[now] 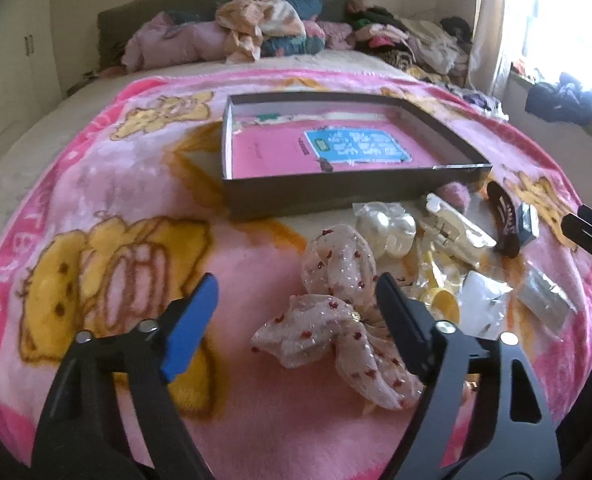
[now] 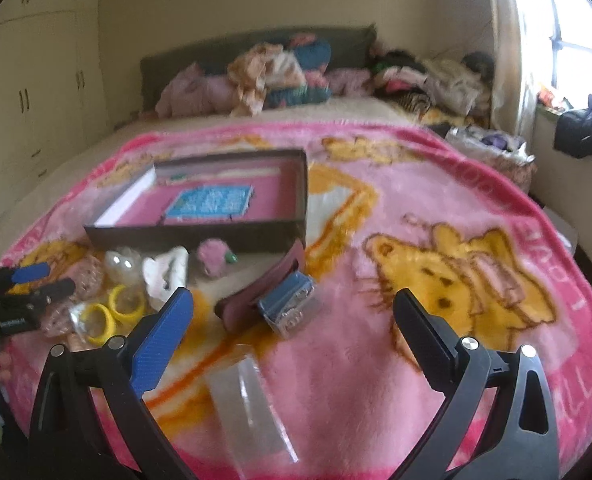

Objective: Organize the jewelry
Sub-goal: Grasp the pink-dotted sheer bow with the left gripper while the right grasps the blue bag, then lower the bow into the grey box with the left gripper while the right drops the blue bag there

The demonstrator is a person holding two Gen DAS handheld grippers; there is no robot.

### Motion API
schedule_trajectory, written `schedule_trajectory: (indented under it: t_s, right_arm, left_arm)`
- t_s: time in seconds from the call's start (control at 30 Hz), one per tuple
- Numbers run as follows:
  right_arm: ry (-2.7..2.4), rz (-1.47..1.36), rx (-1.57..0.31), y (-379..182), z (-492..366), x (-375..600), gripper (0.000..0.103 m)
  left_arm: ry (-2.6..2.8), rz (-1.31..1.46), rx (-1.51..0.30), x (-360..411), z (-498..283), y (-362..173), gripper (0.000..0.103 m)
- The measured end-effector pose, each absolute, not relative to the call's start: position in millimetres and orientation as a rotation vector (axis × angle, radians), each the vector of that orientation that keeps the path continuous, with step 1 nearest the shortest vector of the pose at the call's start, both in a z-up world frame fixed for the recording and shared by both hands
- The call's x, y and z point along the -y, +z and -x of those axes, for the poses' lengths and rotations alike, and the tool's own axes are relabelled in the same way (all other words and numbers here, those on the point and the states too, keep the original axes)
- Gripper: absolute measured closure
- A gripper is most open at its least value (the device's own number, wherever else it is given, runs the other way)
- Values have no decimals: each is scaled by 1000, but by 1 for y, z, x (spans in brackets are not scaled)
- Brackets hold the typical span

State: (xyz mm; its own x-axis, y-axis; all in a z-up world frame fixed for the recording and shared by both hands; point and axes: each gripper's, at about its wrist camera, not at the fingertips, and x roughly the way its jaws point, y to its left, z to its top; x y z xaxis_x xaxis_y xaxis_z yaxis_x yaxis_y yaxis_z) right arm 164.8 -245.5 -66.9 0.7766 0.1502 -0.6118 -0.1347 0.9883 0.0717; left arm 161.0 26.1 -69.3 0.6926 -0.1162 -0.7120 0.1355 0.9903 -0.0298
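A dark open box (image 1: pixel 296 196) with a pink lining and a blue card inside sits on the pink blanket; it also shows in the right wrist view (image 2: pixel 200 236). In front of it lies a heap of accessories: a sheer dotted scrunchie bow (image 1: pixel 335 312), a pearl-white clip (image 1: pixel 387 232), yellow rings (image 2: pixel 112 312), a dark hair claw (image 2: pixel 264 288) and a small blue box (image 2: pixel 288 304). My left gripper (image 1: pixel 296 292) is open just over the scrunchie bow. My right gripper (image 2: pixel 292 304) is open above the blue box and a clear packet (image 2: pixel 252 396).
The pink cartoon blanket (image 2: pixel 415 352) covers the bed. Piled clothes and pillows (image 1: pixel 264 28) lie at the headboard. A window sill with dark clothing (image 2: pixel 583 128) is on the right, white cupboards (image 2: pixel 28 104) on the left.
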Motion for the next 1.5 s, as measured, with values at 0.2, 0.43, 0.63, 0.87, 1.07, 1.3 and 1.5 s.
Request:
schedule_trajectory:
  t_s: [0.2,0.43,0.63,0.87,1.07,1.3,1.5]
  right_arm:
    - [196,-8,-744,-86,-189,247,7]
    - [231,4,-785,-100,-206,244,24]
    - [279,-19,-805,-104,-216,244,54]
    - [277,-23,-777,-101,-210,246,55]
    - [263,-91,-753,-90,-200,263,55]
    - [275,-137,-720,-69,-194,273,55]
    - [294,-118,-691,-49,-204,269,55]
  left_arm:
    - [-217,-30,-836,-24,-171,-81,55]
    - [-281,-35,-832,-15,-171,-86,83]
    - [-293,-19,-813,-17,-169,-81,88]
    - [-286,3,-781,-21,-165,-65,89]
    - [-268,9,-747,-22,-162,-49,89]
    - [-240,10,-725,-25,-174,-35,89]
    - [-216,14,-714,-24,-189,-29,89]
